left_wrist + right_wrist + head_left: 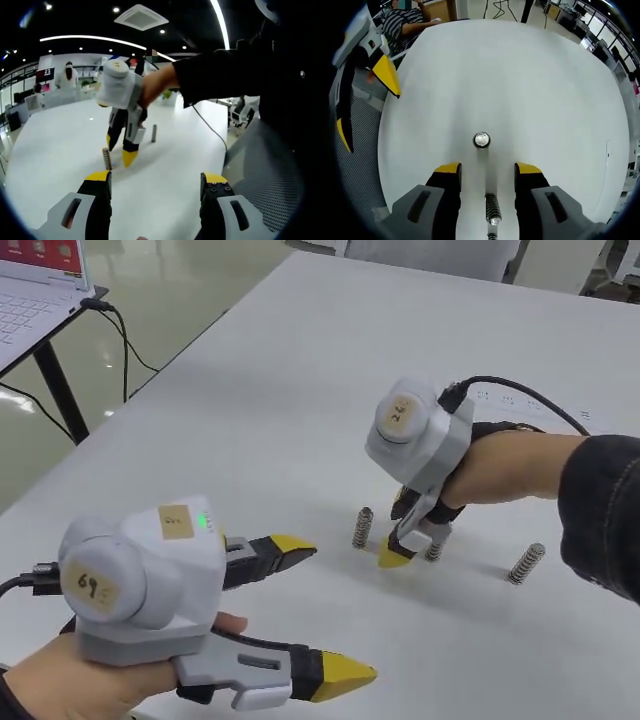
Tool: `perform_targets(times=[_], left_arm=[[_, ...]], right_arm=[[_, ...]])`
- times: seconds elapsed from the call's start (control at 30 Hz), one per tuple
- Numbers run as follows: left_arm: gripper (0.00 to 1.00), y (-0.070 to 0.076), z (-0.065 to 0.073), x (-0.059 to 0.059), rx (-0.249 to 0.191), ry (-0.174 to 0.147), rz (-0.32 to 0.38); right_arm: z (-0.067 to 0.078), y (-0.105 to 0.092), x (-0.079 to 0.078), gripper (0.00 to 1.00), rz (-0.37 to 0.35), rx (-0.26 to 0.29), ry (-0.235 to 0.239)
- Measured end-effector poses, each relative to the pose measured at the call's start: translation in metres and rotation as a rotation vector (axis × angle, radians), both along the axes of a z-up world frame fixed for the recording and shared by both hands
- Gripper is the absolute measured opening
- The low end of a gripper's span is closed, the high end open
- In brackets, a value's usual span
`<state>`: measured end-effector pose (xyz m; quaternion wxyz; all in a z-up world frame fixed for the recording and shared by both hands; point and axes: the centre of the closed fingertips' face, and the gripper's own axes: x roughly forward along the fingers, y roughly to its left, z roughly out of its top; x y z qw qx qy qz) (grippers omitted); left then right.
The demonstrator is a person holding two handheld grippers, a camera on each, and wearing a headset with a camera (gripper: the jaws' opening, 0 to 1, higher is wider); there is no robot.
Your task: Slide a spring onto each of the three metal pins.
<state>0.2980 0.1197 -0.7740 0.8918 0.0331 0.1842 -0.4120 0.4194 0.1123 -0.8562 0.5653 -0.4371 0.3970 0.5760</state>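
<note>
Three coiled springs stand on the white table (250,420). One spring (362,528) stands upright just left of my right gripper (395,556), and a second spring (433,551) is half hidden behind its fingers. The third spring (525,563) stands further right and looks tilted. The right gripper points down at the table, open. In its own view the right gripper (487,170) straddles one spring (493,209) without touching it, and another spring (481,140) shows end-on ahead. My left gripper (322,610) hovers open and empty at the near left, with its jaws (156,177) aimed at the right gripper (120,150).
A laptop (35,285) sits on a side stand at the far left, with cables hanging from it. A white power strip (520,400) lies behind the right hand. The table's left edge runs diagonally past the left gripper.
</note>
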Motion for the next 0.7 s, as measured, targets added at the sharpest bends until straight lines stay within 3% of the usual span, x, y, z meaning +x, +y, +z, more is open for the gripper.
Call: perform_targets(times=[0.7], left_arm=[[0.68,0.0,-0.002,-0.001,0.013,0.008,0.004]], right_arm=[[-0.002,-0.018,0.0,0.78,-0.033,0.041,0.015]])
